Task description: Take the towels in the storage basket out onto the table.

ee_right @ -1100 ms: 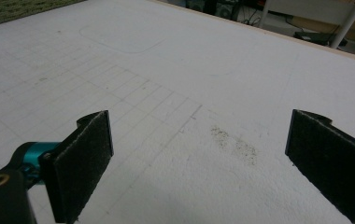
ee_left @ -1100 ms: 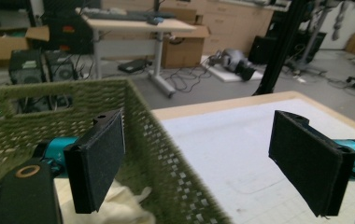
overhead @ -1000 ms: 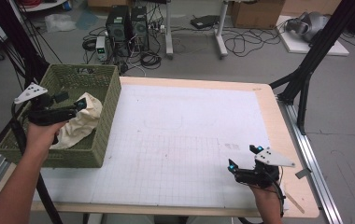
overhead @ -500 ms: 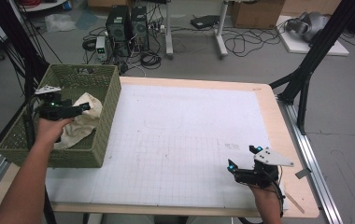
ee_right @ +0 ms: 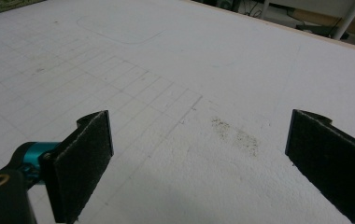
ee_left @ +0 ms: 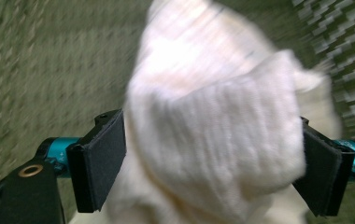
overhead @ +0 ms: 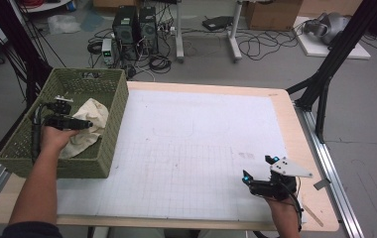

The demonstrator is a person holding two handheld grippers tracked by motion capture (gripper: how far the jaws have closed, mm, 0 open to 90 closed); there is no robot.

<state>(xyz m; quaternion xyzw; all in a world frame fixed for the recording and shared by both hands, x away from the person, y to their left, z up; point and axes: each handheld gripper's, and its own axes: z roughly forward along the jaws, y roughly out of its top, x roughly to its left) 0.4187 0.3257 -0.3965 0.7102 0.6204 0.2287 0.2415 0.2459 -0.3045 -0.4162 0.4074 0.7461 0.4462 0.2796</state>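
L hand-held gripper (overhead: 85,124) dropped onto cloth (overhead: 90,126) in basket (overhead: 109,148).

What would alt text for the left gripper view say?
A cream towel bulges between the left gripper's two wide-open black jaws, blurred. Behind it is the woven green basket wall.

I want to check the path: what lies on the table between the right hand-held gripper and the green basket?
In the high view, only bare white gridded mat lies between the right hand-held gripper and the green basket.
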